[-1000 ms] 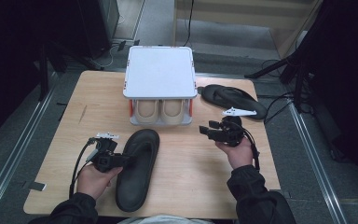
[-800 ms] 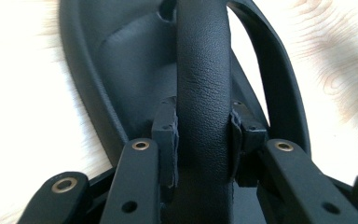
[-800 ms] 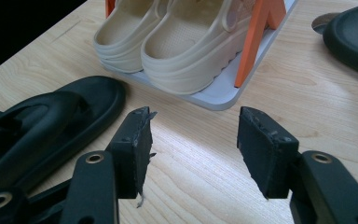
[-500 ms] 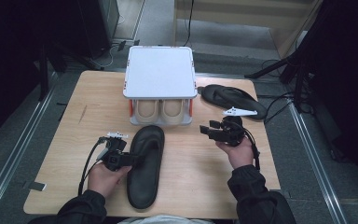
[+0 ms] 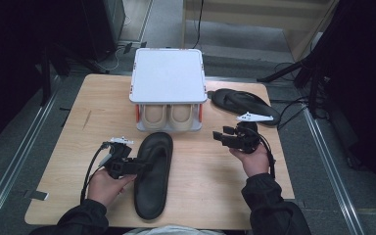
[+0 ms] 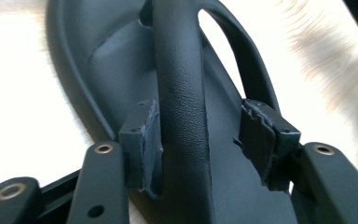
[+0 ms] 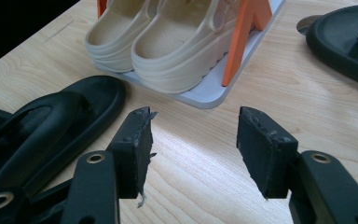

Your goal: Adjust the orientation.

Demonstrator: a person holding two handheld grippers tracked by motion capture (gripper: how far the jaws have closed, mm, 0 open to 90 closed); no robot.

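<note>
Your left gripper (image 5: 144, 166) sits over the black flip-flop (image 5: 152, 176) that lies lengthwise near the front edge of the worktop (image 5: 78, 127), its toe pointing at the white shoe rack (image 5: 168, 76) at the back. In the left gripper view the jaws straddle the sandal's strap (image 6: 182, 93): they have just been opening, and now one pad (image 6: 142, 140) rests against the strap's side while the other (image 6: 261, 135) stands clear of it, so nothing is pinched. Your right gripper (image 7: 193, 144) hangs free above bare wood to the right of the rack, jaws wide apart with nothing between them.

Expect the sandal to be light and rubbery. The sole looks as though it will bend and droop if you lift it from one end, and the strap should give under the pads rather than resist. The strap is the sensible handle: it stands proud of the footbed, is narrow enough for the jaws, and its matte surface should offer decent friction. Grip it near where it meets the toe post, so the sandal hangs steadily instead of swinging.

The matching flip-flop (image 5: 245, 103) lies by the right back corner, beside the rack, whose lower shelf already holds a beige pair of clogs (image 5: 169, 116).
</note>
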